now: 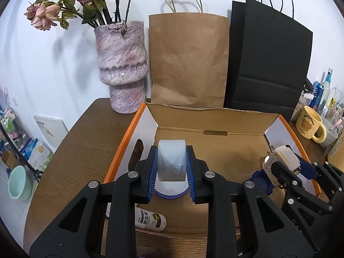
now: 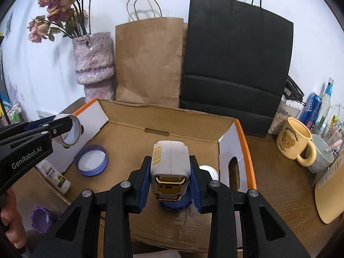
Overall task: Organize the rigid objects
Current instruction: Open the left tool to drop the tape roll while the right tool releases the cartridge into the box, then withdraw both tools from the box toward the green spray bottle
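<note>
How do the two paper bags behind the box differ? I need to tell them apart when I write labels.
The brown paper bag is tan kraft paper with pale twine-like handles; the black paper bag is matte black with thin dark handles. The black one stands taller and wider than the brown one. The brown one is on the left, next to the vase; the black one is on the right. Both stand upright against the white wall.

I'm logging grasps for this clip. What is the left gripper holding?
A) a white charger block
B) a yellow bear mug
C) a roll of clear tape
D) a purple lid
C: the left gripper is shut on the roll of clear tape, held over the cardboard box.
</note>
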`<control>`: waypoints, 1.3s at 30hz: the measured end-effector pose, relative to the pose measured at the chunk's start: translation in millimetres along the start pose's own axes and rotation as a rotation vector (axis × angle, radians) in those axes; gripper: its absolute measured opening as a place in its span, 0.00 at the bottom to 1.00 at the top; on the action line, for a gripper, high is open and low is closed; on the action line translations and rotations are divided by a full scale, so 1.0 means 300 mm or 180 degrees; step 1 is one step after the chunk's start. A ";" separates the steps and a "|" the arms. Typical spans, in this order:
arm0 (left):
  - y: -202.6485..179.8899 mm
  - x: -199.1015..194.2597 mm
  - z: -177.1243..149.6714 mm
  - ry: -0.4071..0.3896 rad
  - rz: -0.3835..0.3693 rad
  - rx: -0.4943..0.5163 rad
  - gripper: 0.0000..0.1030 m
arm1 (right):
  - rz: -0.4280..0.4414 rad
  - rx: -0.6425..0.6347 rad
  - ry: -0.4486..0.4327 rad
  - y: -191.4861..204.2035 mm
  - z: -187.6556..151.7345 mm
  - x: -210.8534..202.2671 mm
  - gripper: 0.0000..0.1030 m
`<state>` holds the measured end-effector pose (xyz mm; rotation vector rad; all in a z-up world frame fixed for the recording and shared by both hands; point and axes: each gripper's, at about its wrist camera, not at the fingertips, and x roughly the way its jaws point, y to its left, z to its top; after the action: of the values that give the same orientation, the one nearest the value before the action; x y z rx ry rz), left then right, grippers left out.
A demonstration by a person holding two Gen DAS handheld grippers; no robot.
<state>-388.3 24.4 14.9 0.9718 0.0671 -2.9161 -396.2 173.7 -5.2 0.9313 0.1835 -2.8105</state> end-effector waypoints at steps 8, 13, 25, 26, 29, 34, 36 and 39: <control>-0.009 0.005 -0.004 0.0005 0.0008 0.0039 0.24 | -0.0045 -0.0030 0.0096 -0.010 -0.016 0.017 0.37; -0.006 -0.009 -0.005 -0.0110 0.0159 0.0012 0.81 | -0.0213 0.0078 0.0099 -0.041 -0.012 0.019 0.61; 0.017 -0.037 0.008 -0.0203 0.0202 -0.0130 1.00 | -0.0240 0.0173 0.0066 -0.069 -0.009 0.016 0.88; 0.021 -0.036 0.008 -0.0196 0.0193 -0.0148 1.00 | -0.0240 0.0170 0.0067 -0.068 -0.010 0.016 0.88; 0.028 -0.042 0.007 -0.0201 0.0186 -0.0183 1.00 | -0.0235 0.0173 0.0058 -0.068 -0.011 0.013 0.88; 0.038 -0.066 0.006 -0.0234 0.0160 -0.0221 1.00 | -0.0217 0.0181 0.0043 -0.071 -0.015 0.000 0.88; 0.046 -0.080 0.005 -0.0250 0.0146 -0.0248 1.00 | -0.0214 0.0185 0.0031 -0.073 -0.018 -0.009 0.88; 0.053 -0.098 0.002 -0.0264 0.0121 -0.0275 1.00 | -0.0216 0.0192 -0.0001 -0.078 -0.023 -0.029 0.88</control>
<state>-364.1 9.8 32.8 0.8292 0.1668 -2.8881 -390.2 198.7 -3.9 0.9548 0.1335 -2.8932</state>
